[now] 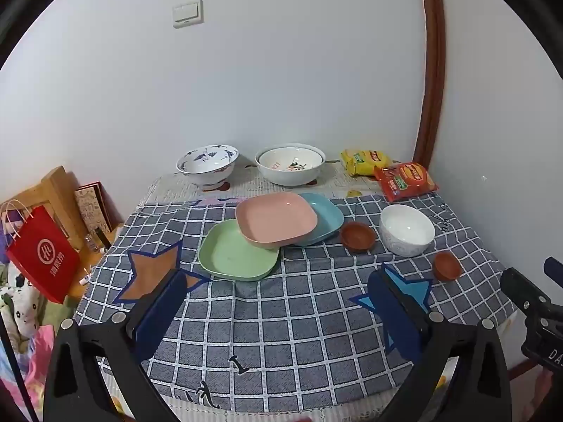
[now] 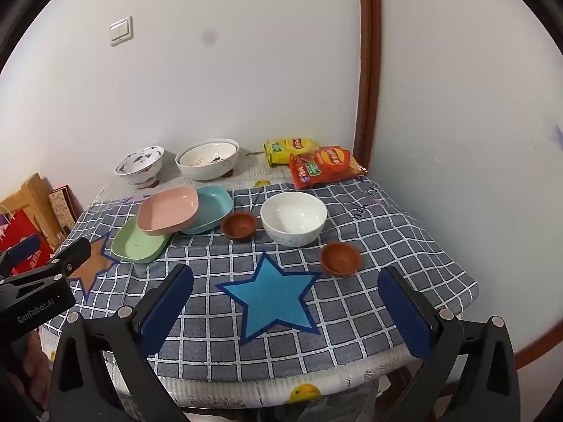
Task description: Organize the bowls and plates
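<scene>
Start of sorting: the left gripper [image 1: 278, 302] and right gripper [image 2: 285, 299] both hover over the near edge of the table [image 2: 352, 316], fingers spread fully apart and grasping nothing, tilted down toward the crockery as if to survey it before a first pick. In the left wrist view, three square plates overlap near centre: the pink plate [image 1: 276, 221] rests tilted on the green plate [image 1: 235, 251] at its 7 o'clock and the blue plate [image 1: 327, 216] at its 3 o'clock, so it probably has to be lifted first. At 3 o'clock from the stack stand a small brown bowl [image 1: 358, 236], a white bowl [image 1: 406, 229] and a second brown bowl [image 1: 447, 265], apart from one another. Two larger bowls, a blue-patterned bowl [image 1: 207, 165] and a flowered bowl [image 1: 290, 165], sit at 12 o'clock by the wall.
</scene>
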`<action>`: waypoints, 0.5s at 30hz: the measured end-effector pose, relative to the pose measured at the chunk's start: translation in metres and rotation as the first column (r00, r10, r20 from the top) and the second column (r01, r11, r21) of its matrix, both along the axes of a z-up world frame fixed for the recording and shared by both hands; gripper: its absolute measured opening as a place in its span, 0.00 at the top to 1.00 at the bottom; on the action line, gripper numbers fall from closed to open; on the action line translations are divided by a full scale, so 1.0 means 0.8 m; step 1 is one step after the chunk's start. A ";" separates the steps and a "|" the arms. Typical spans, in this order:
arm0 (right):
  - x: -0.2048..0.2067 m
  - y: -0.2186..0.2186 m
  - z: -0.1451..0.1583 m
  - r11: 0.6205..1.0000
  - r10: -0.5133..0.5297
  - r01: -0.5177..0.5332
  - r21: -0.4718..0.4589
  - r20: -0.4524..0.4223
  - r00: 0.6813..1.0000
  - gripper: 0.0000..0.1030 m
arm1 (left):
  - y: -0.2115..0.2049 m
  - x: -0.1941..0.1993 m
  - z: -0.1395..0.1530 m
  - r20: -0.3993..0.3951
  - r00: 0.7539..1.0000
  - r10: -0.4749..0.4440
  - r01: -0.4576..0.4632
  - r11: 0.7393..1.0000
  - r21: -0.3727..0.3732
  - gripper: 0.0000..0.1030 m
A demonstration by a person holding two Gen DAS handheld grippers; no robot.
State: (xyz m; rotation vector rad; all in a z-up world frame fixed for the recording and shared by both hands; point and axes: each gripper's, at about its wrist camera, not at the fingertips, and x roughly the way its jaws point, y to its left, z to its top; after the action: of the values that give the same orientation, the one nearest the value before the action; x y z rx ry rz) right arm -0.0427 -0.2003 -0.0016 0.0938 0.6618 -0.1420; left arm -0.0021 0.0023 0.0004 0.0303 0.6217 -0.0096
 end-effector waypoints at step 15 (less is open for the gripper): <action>-0.002 -0.002 0.002 1.000 -0.019 0.018 -0.013 -0.018 1.000 0.00 | 0.000 0.000 0.001 -0.047 0.999 -0.006 0.005 1.000 -0.024 0.00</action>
State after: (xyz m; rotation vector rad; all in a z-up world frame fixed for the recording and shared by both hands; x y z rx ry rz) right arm -0.0446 -0.2022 -0.0003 0.0865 0.6782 -0.1650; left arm -0.0017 0.0025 0.0013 0.0085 0.6681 -0.0230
